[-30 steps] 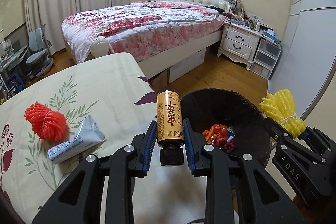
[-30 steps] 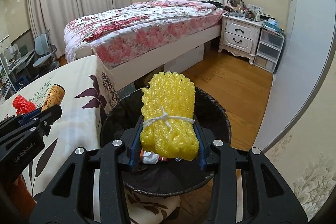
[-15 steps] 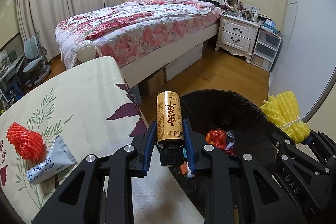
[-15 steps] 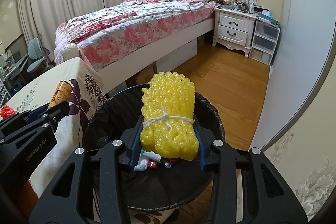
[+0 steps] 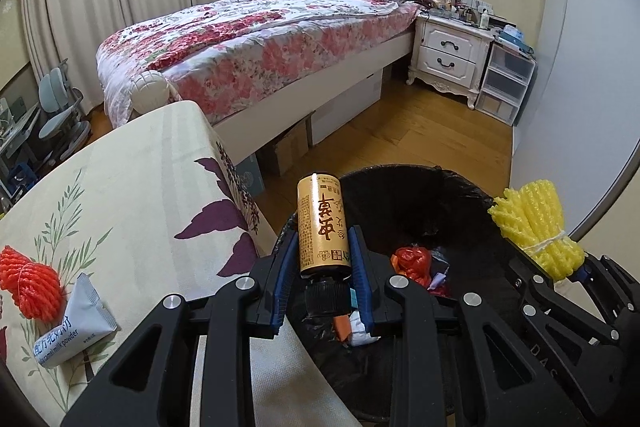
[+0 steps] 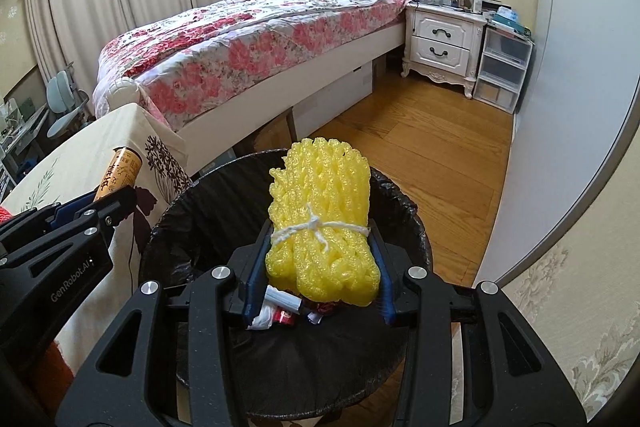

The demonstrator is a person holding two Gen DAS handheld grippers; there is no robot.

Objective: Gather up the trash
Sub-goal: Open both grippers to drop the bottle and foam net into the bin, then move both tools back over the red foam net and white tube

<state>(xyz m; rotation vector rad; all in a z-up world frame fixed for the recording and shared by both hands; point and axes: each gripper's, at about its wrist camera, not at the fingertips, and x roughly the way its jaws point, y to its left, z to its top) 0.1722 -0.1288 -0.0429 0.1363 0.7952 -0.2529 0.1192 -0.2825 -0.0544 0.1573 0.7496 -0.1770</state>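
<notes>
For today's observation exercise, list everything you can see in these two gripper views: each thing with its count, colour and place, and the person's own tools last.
Bottle: one, gold with black cap, between the left gripper's pads, cap towards the camera.
Foam net bundle: one, yellow, tied with white string, between the right gripper's pads, above the bin.
Bin: one, black liner, on the floor beside the table, trash inside.
Foam net: one, red, on the table.
Sachet: one, grey, beside the red net.
Table: one, cream leaf-print cloth.
Bed: one, floral cover, white headboard.
Nightstand: one, white, beside the bed.
Left gripper: black, jaws just easing open.
Right gripper: black, jaws just easing open.
</notes>
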